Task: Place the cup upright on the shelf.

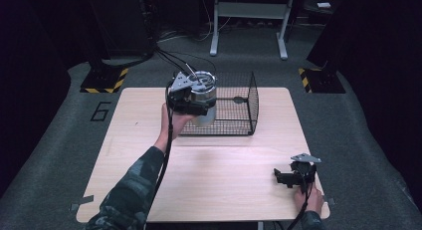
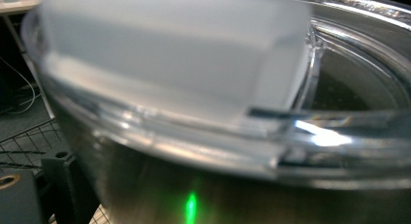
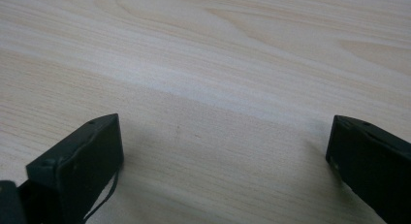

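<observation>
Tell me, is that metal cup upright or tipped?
Upright: the metal cup, gripped by the left claw, shows its lidded top facing up beside the wire basket.

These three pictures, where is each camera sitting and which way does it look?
High view: fixed above the person's side, looking forward and down on the wooden table; both forearms, hands and grippers show.
Left gripper view: rides the left gripper, staring close at the steel tumbler and its clear lid.
Right gripper view: rides the right gripper, looking down at bare tabletop between its spread black fingers.
Shared: the tumbler and wire basket in the high view appear in the left gripper view too.
</observation>
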### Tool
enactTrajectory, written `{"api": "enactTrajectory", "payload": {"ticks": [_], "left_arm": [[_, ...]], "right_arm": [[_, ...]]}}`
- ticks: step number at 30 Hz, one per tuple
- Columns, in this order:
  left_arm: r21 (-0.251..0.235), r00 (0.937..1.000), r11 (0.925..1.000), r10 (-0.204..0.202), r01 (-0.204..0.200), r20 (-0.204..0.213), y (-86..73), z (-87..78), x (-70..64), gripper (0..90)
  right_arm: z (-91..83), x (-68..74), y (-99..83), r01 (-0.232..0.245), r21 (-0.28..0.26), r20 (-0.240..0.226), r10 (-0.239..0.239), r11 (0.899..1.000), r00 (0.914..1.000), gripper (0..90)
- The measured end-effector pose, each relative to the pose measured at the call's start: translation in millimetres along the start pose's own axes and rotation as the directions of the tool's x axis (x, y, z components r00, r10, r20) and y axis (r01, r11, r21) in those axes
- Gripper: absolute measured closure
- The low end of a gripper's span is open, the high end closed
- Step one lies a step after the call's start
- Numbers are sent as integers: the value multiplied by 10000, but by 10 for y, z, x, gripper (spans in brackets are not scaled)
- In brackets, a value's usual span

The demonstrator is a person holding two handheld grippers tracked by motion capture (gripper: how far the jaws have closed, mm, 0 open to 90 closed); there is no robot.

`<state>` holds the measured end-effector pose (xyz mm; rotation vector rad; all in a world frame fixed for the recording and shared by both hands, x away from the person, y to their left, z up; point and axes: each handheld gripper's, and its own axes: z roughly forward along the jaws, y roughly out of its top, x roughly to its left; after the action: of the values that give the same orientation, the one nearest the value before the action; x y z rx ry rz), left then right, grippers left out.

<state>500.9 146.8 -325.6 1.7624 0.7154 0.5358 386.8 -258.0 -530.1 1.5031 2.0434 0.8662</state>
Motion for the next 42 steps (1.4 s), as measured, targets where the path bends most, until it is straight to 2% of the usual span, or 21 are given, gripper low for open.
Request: {"api": "enactTrajectory", "payload": {"ticks": [18, 22, 25, 42], "left_arm": [[250, 9986, 9997, 49, -36, -525, 116, 320, 81, 36], [376, 9972, 9992, 195, -169, -720, 105, 398, 96, 37], [409, 9968, 9992, 35, -3, -793, 86, 452, 104, 36], [488, 9908, 9985, -172, 240, -1343, 71, 673, 197, 37]], "right_arm": [[0, 0, 0, -2, -2, -2, 2, 10000, 10000, 0], [0, 4, 1, -61, -1, 9, 61, 10000, 10000, 0], [2, 7, 2, -117, -22, 14, 117, 9999, 9999, 0], [3, 6, 3, -114, -18, 0, 114, 9999, 9999, 0]]}}
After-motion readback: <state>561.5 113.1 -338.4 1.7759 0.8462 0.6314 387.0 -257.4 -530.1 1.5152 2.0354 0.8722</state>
